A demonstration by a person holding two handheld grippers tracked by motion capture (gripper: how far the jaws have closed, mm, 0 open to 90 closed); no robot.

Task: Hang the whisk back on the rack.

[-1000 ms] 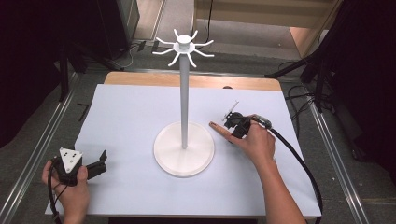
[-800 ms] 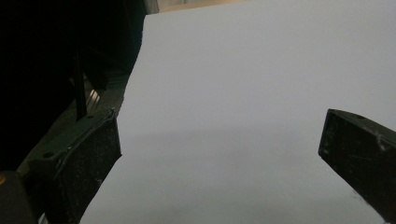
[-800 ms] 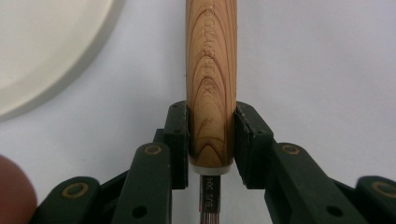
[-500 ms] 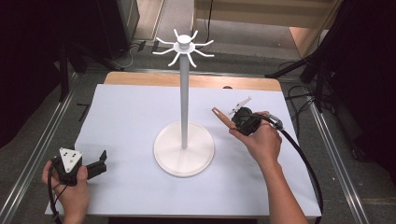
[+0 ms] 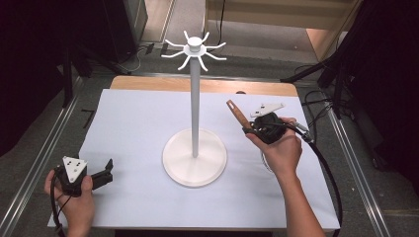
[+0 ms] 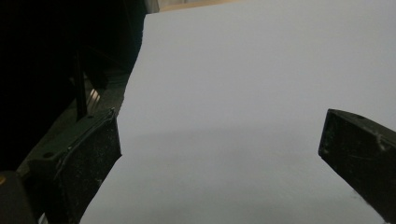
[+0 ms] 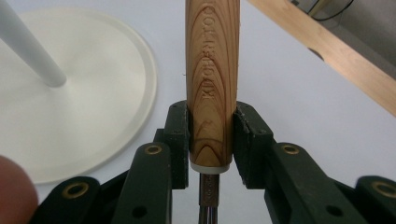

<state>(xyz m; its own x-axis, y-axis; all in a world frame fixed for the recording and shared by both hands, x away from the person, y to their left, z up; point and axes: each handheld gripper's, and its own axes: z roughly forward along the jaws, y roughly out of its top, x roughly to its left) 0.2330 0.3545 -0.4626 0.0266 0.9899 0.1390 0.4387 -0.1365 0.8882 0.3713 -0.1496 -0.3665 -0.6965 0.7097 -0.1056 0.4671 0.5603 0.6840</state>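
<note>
Table: white sheet over a wooden top, dark room behind.
Stand: upright at the middle.
Right gripper: clamped on wooden handle, lifted beside the stand.
Left gripper: jaws wide, nothing between, near corner.

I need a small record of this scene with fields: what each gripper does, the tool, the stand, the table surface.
right gripper: shut on wooden handle, raised above the table
wooden handle: a metal shaft leaves its lower end; the tool's head is hidden
left gripper: open, nothing between its jaws, low at the table's near left
white stand: upright, round base, hooks on top, nothing hung
white sheet: covers the table
</note>
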